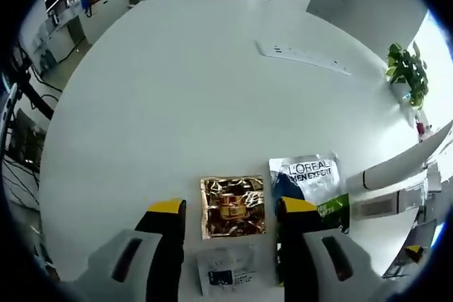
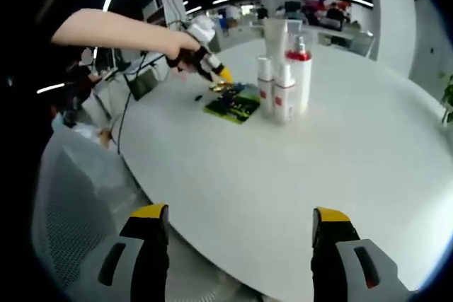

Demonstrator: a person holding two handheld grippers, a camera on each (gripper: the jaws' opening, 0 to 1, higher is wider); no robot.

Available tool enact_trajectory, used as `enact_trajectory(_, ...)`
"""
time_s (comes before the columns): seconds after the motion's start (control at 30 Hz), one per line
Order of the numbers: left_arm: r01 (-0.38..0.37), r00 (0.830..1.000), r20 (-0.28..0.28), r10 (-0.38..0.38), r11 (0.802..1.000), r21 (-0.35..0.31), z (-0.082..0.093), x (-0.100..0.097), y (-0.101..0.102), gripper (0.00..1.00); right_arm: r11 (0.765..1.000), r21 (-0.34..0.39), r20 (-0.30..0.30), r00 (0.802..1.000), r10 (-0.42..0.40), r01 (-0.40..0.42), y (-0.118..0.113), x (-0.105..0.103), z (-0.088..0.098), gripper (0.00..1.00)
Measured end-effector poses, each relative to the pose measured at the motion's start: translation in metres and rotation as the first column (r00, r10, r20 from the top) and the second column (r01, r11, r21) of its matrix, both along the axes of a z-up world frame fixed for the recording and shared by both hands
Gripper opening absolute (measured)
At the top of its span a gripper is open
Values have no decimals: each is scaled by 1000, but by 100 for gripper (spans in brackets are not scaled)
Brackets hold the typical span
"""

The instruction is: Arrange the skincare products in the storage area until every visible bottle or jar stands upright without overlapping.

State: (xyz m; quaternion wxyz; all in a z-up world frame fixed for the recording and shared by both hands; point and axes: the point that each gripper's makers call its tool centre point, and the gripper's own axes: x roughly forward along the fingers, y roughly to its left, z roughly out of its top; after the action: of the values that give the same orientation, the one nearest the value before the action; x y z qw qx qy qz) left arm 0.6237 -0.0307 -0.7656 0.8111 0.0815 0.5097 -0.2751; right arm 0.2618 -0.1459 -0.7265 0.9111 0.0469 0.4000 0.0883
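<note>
Left gripper (image 1: 230, 210), jaws spread, hovers over a gold sachet (image 1: 232, 206) lying flat on the white table (image 1: 177, 90), apparently lining up a pick; a silver L'Oréal sachet (image 1: 311, 178) lies just beside the gold one. Right gripper (image 2: 241, 224), jaws spread and empty, waits well apart from the upright bottles (image 2: 283, 79), which stand near the sachets.
</note>
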Motion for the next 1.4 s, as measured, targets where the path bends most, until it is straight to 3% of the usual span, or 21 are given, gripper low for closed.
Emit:
enact_trajectory(0.07, 16, 999, 28, -15, 998, -59, 8, 2, -4, 54, 1000, -2, 1, 1000, 3, -3, 0, 0, 0, 87)
enact_trajectory(0.17, 66, 996, 62, -60, 993, -95, 19, -3, -3, 60, 1000, -13, 3, 1000, 11, -11, 1, 0, 1, 87)
enact_trajectory(0.27, 165, 977, 154, -146, 979, -123, 36, -7, 1, 62, 1000, -19, 7, 1000, 13, -13, 1, 1, 2, 90)
enact_trajectory(0.33, 195, 970, 178, -164, 966, -171, 43, -12, 1, 67, 1000, -23, 9, 1000, 16, -15, 1, 1, 2, 91)
enact_trajectory(0.4, 203, 971, 175, -165, 952, -231, 51, -25, 6, 73, 1000, -22, 13, 1000, 18, -18, 2, 1, 3, 91)
enact_trajectory(0.43, 215, 966, 200, -165, 942, -258, 57, -28, 9, 75, 1000, -24, 14, 1000, 20, -20, 2, 1, 3, 92)
enact_trajectory(0.5, 257, 951, 244, -192, 926, -275, 65, -40, 16, 81, 999, -28, 16, 1000, 26, -25, 3, 2, 3, 93)
enact_trajectory(0.67, 322, 927, 294, -233, 897, -302, 81, -70, 35, 86, 1000, -19, 24, 999, 23, -23, 3, 3, 5, 96)
enact_trajectory(0.83, 337, 916, 338, -216, 870, -359, 101, -100, 57, 96, 1000, 10, 49, 999, 3, -3, 3, 5, 9, 98)
enact_trajectory(0.93, 346, 902, 387, -192, 857, -382, 113, -118, 72, 94, 1000, 6, 58, 998, 2, -3, 3, 6, 11, 99)
enact_trajectory(1.1, 333, 893, 426, -145, 849, -410, 127, -145, 95, 99, 1000, -14, 59, 998, 13, -13, 3, 5, 11, 99)
enact_trajectory(1.3, 412, 848, 477, -231, 854, -318, 123, -185, 110, 99, 1000, -23, 64, 998, 18, -17, 3, 5, 12, 99)
enact_trajectory(1.33, 409, 848, 477, -231, 857, -312, 121, -189, 112, 99, 1000, -24, 66, 998, 17, -15, 2, 5, 12, 99)
enact_trajectory(1.4, 374, 866, 460, -196, 865, -335, 117, -199, 118, 99, 1000, -26, 68, 998, 13, -11, 2, 6, 13, 99)
